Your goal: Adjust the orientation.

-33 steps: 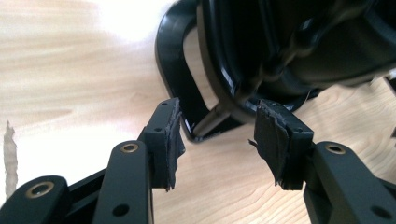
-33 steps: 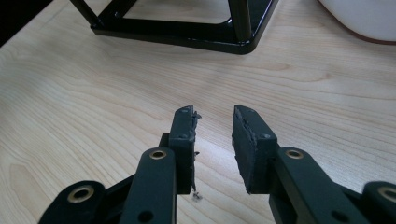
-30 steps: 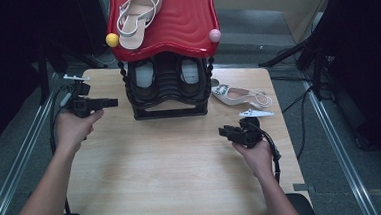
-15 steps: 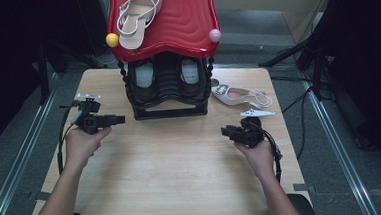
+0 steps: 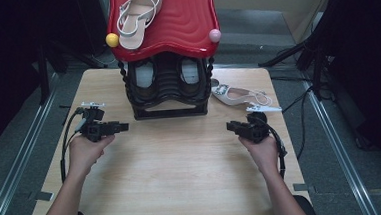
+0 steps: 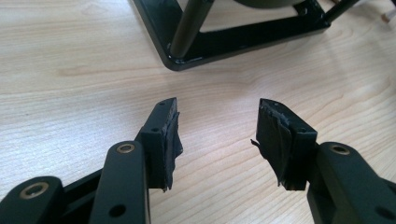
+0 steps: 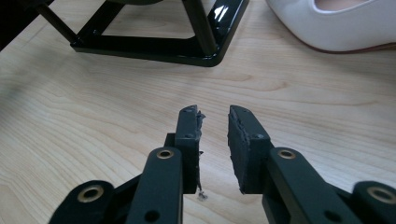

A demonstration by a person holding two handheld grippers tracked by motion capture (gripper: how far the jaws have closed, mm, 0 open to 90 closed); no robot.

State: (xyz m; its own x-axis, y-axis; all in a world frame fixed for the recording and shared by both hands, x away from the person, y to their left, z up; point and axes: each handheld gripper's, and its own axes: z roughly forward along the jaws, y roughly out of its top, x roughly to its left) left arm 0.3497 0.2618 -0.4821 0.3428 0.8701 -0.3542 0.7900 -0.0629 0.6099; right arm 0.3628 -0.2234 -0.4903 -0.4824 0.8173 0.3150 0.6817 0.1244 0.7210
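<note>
A black shoe rack (image 5: 168, 96) with a red wavy top (image 5: 183, 23) stands at the back of the wooden table (image 5: 183, 178). My left gripper (image 5: 122, 125) sits low over the table, left of the rack's base (image 6: 224, 44). It is open (image 6: 217, 112), with bare wood between its jaws. My right gripper (image 5: 230, 126) hovers right of the rack and points toward its base (image 7: 154, 49). Its jaws (image 7: 214, 114) have just been closing to a narrow gap with nothing between them. A white heeled shoe (image 5: 238, 94) lies on the table just beyond it (image 7: 336, 28).
A beige sandal (image 5: 137, 13) rests on the red top, with a yellow ball (image 5: 112, 40) and a pink ball (image 5: 215, 35) at its front corners. A pair of dark shoes (image 5: 144, 75) sits inside the rack. Metal rails (image 5: 330, 129) run beside the table.
My left hand has come down and toward the front of the table, a little nearer the rack's base. My right hand has stayed where it was.
</note>
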